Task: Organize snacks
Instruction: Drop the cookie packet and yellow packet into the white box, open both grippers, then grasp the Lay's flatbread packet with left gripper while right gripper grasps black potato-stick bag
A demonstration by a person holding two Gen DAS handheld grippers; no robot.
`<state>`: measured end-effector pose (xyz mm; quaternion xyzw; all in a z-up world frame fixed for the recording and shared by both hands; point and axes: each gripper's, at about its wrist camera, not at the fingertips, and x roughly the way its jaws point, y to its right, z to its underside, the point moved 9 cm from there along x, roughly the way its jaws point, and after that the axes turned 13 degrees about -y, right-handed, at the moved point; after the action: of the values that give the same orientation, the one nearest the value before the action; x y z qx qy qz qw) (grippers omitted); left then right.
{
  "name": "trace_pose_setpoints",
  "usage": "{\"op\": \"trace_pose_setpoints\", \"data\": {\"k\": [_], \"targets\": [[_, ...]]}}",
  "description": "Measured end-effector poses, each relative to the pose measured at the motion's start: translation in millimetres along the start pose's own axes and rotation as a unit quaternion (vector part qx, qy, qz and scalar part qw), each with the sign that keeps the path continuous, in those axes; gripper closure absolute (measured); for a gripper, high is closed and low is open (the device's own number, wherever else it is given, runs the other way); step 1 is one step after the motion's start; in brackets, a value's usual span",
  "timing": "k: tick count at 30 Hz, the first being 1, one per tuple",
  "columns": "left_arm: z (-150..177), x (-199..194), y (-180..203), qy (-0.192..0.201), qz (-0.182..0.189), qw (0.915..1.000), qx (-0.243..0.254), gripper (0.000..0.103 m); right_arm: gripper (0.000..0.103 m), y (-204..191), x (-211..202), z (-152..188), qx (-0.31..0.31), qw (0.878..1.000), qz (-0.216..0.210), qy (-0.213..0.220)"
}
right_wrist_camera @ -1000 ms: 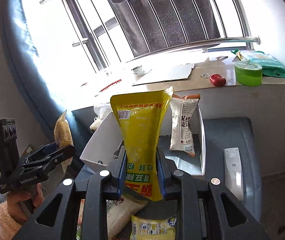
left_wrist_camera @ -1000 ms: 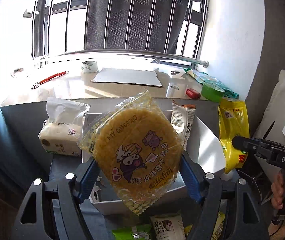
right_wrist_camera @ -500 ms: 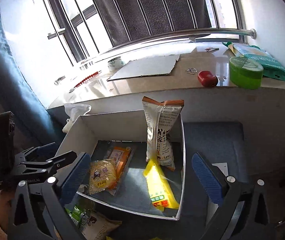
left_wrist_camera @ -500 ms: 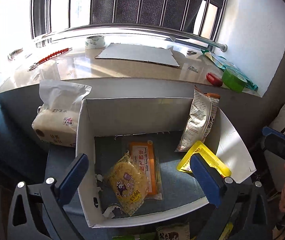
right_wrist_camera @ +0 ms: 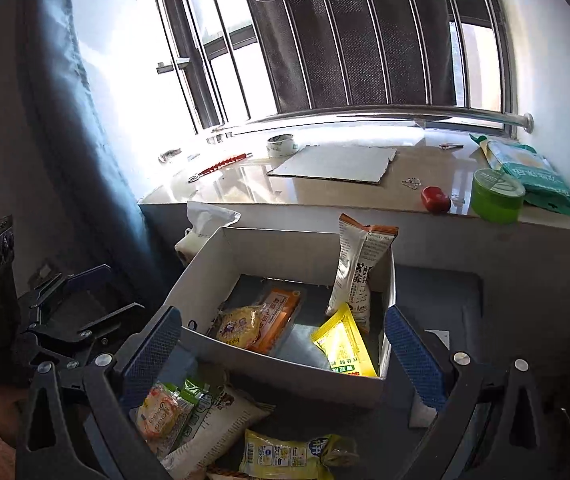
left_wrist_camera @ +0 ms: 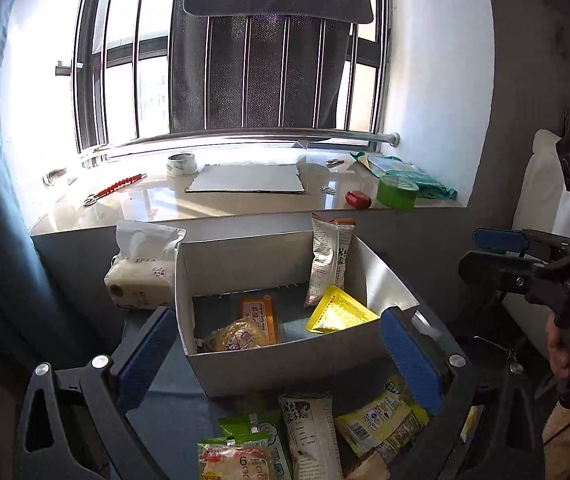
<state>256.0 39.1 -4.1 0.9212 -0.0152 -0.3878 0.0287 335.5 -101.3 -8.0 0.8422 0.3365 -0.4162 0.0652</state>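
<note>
A white cardboard box (left_wrist_camera: 245, 364) (right_wrist_camera: 297, 376) stands on the grey-blue seat. In it lie a round yellow cake pack (left_wrist_camera: 237, 334) (right_wrist_camera: 237, 326), an orange pack (left_wrist_camera: 259, 312) (right_wrist_camera: 279, 312), a yellow pouch (left_wrist_camera: 339, 314) (right_wrist_camera: 343, 346) and a white upright snack bag (left_wrist_camera: 327, 260) (right_wrist_camera: 359, 268). My left gripper (left_wrist_camera: 281, 364) is open and empty, held before the box's near wall. My right gripper (right_wrist_camera: 283, 354) is open and empty over the box's front corner. Several loose snack packs (left_wrist_camera: 309, 432) (right_wrist_camera: 205, 420) lie in front of the box.
A tissue pack (left_wrist_camera: 141, 276) sits left of the box. The windowsill behind holds a cardboard sheet (left_wrist_camera: 245, 178), a tape roll (left_wrist_camera: 181, 164), a red object (left_wrist_camera: 358, 199), a green tub (left_wrist_camera: 397, 192) and a green bag (right_wrist_camera: 533, 176). A white remote (right_wrist_camera: 421, 408) lies right of the box.
Both grippers opened and dropped their packs: the round cake pack and the yellow pouch now lie in the box. Both grippers then drew back toward the loose snacks in front.
</note>
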Motion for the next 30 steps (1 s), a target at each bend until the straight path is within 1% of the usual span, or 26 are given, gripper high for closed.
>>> {"op": "trace_pose_setpoints", "data": {"k": [2, 4, 8, 10, 13, 14, 16, 17, 19, 21, 23, 25, 28, 30], "targets": [[16.3, -19.6, 12.9, 0.003, 0.010, 0.9999, 0.009, 0.000, 0.000, -15.2, -15.3, 12.2, -0.024, 1.000, -0.003, -0.012], [35.0, -32.7, 23.5, -0.001, 0.010, 0.9998, 0.015, 0.000, 0.000, -30.0, -30.6, 25.6, -0.041, 0.999, -0.015, -0.010], [73.4, -48.3, 36.7, -0.006, 0.029, 0.9996, 0.001, 0.000, 0.000, -52.5, -47.6, 64.1, -0.044, 0.998, -0.041, -0.004], [90.6, -53.0, 37.9, -0.007, 0.021, 0.9997, -0.005, 0.000, 0.000, -59.5, -52.2, 89.6, -0.039, 0.998, -0.051, 0.000], [117.6, -56.1, 36.8, -0.015, -0.021, 0.9995, -0.020, 0.000, 0.000, -61.7, -58.0, 128.8, -0.024, 0.999, -0.041, 0.019], [127.8, -56.1, 37.1, -0.023, -0.020, 0.9989, -0.035, 0.000, 0.000, -60.9, -59.1, 141.7, -0.014, 0.999, -0.042, 0.029], [142.9, -52.8, 44.6, -0.041, 0.006, 0.9981, -0.046, 0.000, 0.000, -58.5, -59.6, 167.1, 0.016, 0.997, -0.054, 0.044], [149.9, -49.8, 47.6, -0.049, 0.011, 0.9975, -0.049, 0.000, 0.000, -56.6, -58.8, 179.0, 0.032, 0.997, -0.059, 0.048], [158.8, -44.8, 50.5, -0.054, 0.007, 0.9971, -0.053, 0.000, 0.000, -51.0, -56.4, 199.0, 0.057, 0.996, -0.049, 0.056], [164.7, -37.6, 53.7, -0.066, 0.009, 0.9966, -0.049, 0.000, 0.000, -46.7, -52.8, 213.0, 0.068, 0.995, -0.041, 0.056], [166.4, -33.2, 54.2, -0.069, 0.007, 0.9963, -0.050, 0.000, 0.000, -43.1, -44.9, 220.1, 0.061, 0.997, -0.034, 0.037], [168.6, -31.5, 52.5, -0.069, 0.007, 0.9961, -0.054, 0.000, 0.000, -34.6, -41.3, 224.2, 0.059, 0.998, -0.004, 0.031], [174.2, -29.9, 47.6, -0.072, 0.017, 0.9953, -0.062, 0.000, 0.000, -16.5, -31.9, 230.4, 0.066, 0.997, 0.030, 0.024], [178.3, -29.3, 42.2, -0.073, 0.014, 0.9950, -0.066, 0.000, 0.000, -4.0, -21.8, 237.7, 0.076, 0.996, 0.036, 0.008]]}}
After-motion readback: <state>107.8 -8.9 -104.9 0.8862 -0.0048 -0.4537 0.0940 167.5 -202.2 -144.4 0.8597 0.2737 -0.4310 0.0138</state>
